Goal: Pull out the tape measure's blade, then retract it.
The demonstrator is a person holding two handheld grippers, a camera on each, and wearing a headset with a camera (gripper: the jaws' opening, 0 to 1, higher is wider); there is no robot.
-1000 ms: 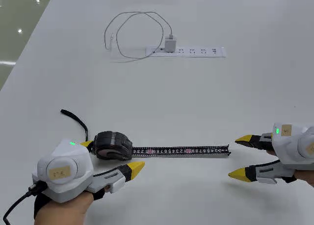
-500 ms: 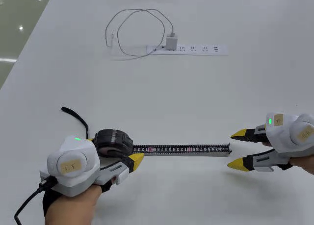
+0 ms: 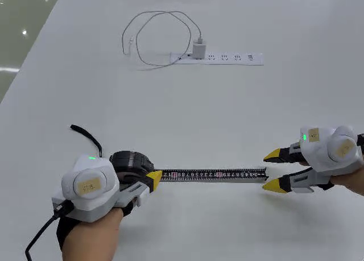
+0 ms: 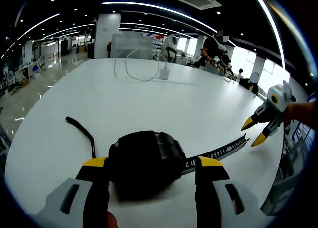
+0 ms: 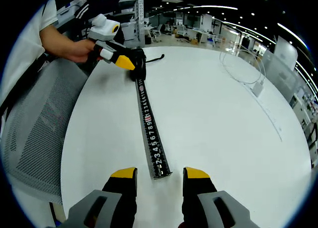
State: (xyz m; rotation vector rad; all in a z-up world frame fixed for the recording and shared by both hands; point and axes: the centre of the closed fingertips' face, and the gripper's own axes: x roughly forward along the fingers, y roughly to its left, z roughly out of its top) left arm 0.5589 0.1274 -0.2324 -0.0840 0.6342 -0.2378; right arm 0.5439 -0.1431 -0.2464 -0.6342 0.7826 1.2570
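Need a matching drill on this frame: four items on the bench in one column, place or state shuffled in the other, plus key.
Column 1
1. tape measure case
2. blade tip
3. power strip
4. black strap

Column 2
A. far side of the table, white charger plugged in
B. between the jaws of the left gripper
C. lying curved on the table beside the case
D. between the open jaws of the right gripper

Pairs: 1-B, 2-D, 3-A, 4-C
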